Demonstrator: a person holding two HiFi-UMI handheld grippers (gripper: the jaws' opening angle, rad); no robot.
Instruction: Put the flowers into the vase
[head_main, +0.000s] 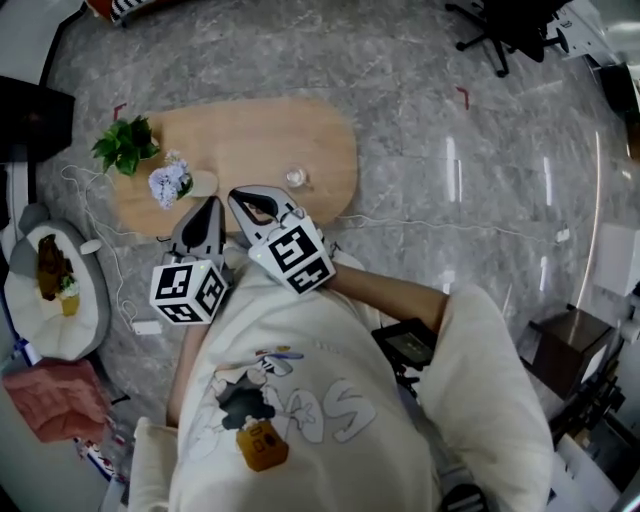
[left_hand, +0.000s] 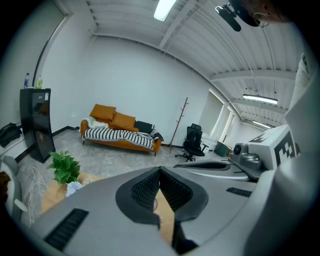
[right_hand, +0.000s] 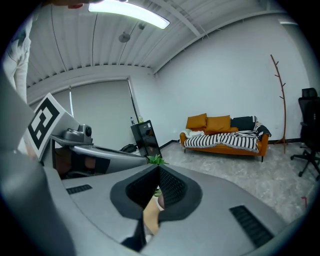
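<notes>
The left gripper (head_main: 210, 206) and right gripper (head_main: 240, 198) were both shut and empty above the table's (head_main: 250, 135) near edge, flowers (head_main: 169, 183) left, vase (head_main: 295, 178) right.

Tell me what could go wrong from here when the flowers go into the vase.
1. The left gripper and right gripper are shut; unopened, they would likely push the flowers, not grasp them.
2. The vase looks small and clear, so a stem could tip it.
3. The plant stands close beside the flowers; its leaves may get caught.
</notes>
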